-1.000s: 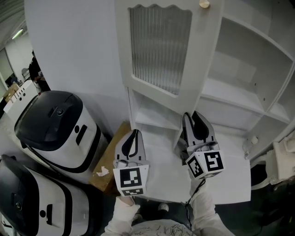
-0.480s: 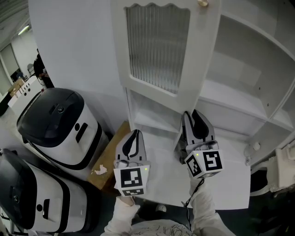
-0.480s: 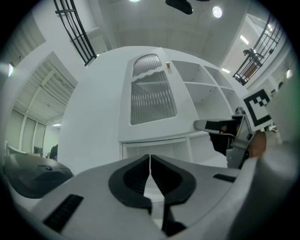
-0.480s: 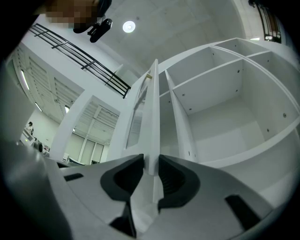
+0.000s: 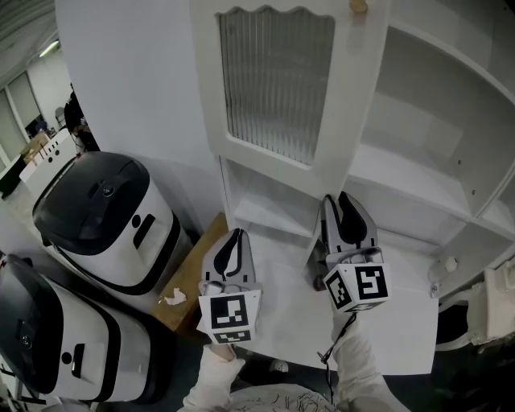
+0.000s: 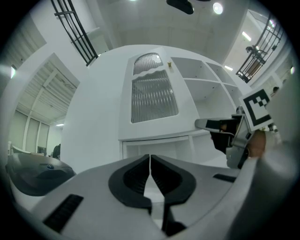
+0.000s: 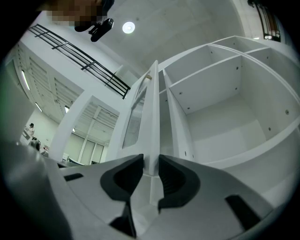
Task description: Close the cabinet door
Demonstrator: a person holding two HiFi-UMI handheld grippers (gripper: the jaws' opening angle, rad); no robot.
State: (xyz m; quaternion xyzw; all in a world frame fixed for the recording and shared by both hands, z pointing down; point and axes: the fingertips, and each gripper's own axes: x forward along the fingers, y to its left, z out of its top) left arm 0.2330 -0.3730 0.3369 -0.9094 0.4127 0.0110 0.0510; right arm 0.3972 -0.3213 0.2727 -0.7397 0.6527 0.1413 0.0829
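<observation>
A white cabinet door (image 5: 278,80) with a ribbed glass panel and a small knob (image 5: 357,6) stands open in front of the empty white shelves (image 5: 410,173). My right gripper (image 5: 342,201) is at the door's lower free corner. In the right gripper view the door's thin edge (image 7: 151,117) fills the gap between the jaws, so the right gripper (image 7: 151,161) is shut on it. My left gripper (image 5: 235,235) hangs lower left of the door, apart from it. Its jaws (image 6: 150,157) are shut with nothing between them. The left gripper view also shows the door (image 6: 152,93) and the right gripper (image 6: 206,124).
Two white-and-black machines (image 5: 105,217) (image 5: 56,338) stand on the floor at the left. A piece of brown cardboard (image 5: 189,282) lies beside the cabinet base. A white ledge (image 5: 394,322) juts out under the shelves. More shelf compartments (image 7: 225,93) open to the right of the door.
The door panel shows slightly wider in the head view and the machines at the left have shifted a little in the picture. Both grippers keep nearly the same places, the right still on the door's edge.
</observation>
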